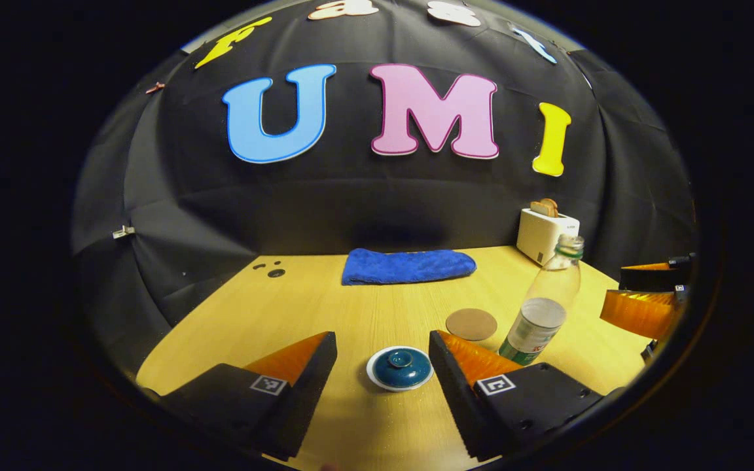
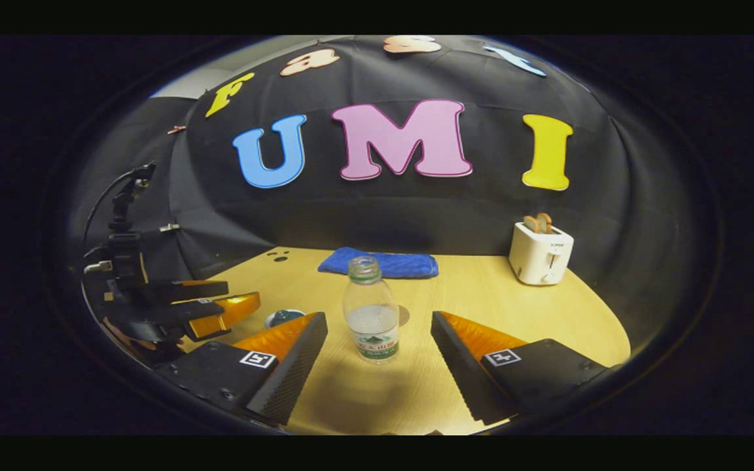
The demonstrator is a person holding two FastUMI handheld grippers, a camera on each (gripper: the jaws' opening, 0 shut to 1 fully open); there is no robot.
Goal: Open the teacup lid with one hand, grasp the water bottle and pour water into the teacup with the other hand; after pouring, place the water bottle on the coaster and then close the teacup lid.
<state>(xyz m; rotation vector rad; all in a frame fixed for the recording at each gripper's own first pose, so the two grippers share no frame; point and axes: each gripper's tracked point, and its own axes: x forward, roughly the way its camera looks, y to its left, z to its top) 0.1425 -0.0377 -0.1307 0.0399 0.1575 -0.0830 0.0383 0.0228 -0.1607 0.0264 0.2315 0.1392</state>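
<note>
A teacup with a dark blue knobbed lid and a white rim sits on the wooden table, just ahead of my left gripper, which is open with the cup between its fingers and untouched. A clear water bottle without a cap stands upright to the right, a round brown coaster beside it. In the right gripper view the bottle stands straight ahead of my open right gripper. The teacup peeks out behind its left finger. The left gripper shows at far left, the right gripper at the left gripper view's right edge.
A folded blue towel lies at the back of the table against the wall. A white toaster with bread in it stands at the back right. Small dark holes mark the back left of the tabletop.
</note>
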